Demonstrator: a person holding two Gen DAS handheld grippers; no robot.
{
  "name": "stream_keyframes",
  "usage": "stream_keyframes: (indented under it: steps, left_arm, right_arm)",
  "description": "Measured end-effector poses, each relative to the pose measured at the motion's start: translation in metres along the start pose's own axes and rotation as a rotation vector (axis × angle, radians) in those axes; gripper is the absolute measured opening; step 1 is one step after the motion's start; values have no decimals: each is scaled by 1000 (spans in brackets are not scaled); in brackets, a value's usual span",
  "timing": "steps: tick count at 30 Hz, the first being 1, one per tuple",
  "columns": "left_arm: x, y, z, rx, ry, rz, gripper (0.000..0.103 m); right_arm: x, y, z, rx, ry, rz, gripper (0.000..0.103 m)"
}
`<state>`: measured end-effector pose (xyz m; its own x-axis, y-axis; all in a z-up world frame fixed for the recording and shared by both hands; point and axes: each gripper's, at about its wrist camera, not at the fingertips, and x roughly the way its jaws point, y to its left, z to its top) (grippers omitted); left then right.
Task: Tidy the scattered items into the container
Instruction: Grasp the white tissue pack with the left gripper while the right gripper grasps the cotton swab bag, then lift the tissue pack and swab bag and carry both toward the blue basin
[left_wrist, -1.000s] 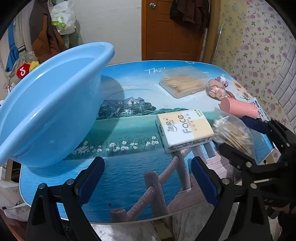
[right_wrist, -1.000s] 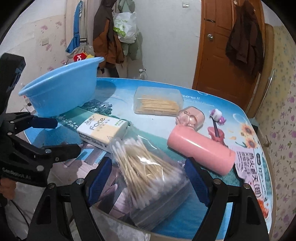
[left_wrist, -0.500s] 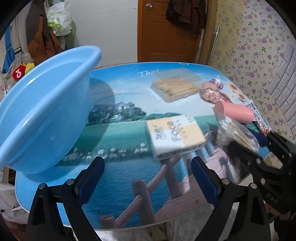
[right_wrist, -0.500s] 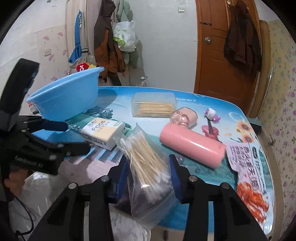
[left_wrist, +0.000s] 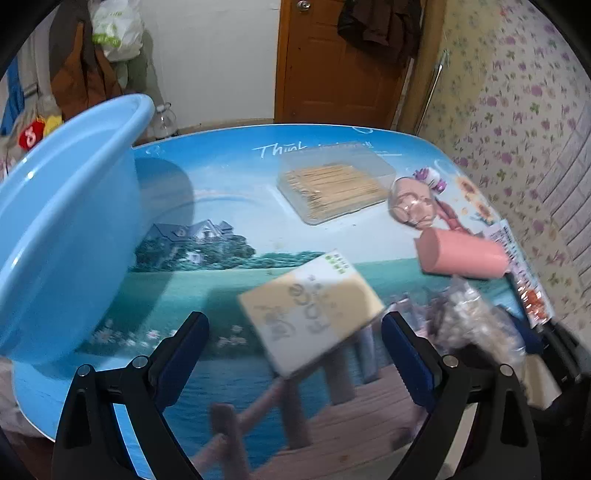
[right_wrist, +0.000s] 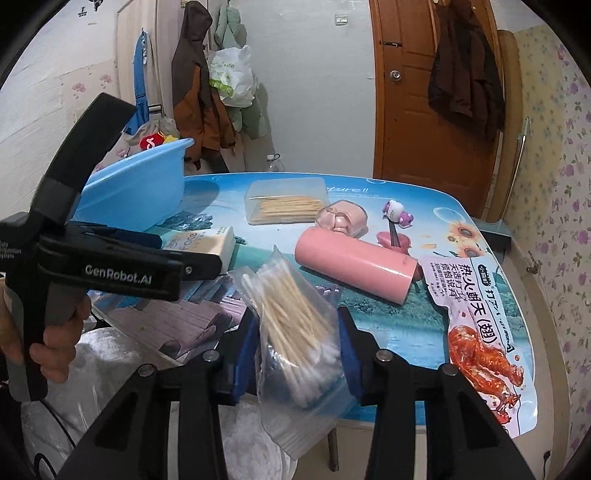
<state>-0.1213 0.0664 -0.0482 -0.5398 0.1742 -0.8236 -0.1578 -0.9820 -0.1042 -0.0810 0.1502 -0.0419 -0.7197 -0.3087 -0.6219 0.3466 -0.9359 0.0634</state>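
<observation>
My left gripper (left_wrist: 295, 354) was wide open, with nothing between its two blue fingers (left_wrist: 184, 347). My left hand (right_wrist: 48, 332) held its black handle tight. My right gripper (right_wrist: 295, 332) was squeezed shut on the bag of cotton swabs (right_wrist: 295, 317), one finger on each side.

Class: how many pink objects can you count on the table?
2: the pink cylinder lies mid-table; the pink figurine sits just behind it, beside the clear toothpick box. Others may be hidden.
</observation>
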Motion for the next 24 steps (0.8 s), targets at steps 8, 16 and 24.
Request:
stream_keyframes:
  steps: [8,16,24]
  left_arm:
    - [7,-9,4,14,-2,16,95]
    - [4,-4,1,-32,-50,39,75]
    - [-2,-1,-8,-5,-62,4,74]
  right_arm:
    - [0,0,0,1,-2,1,43]
    - [0,0,-1,1,-5,1,43]
    - [-1,0,0,13,-1,-6,43]
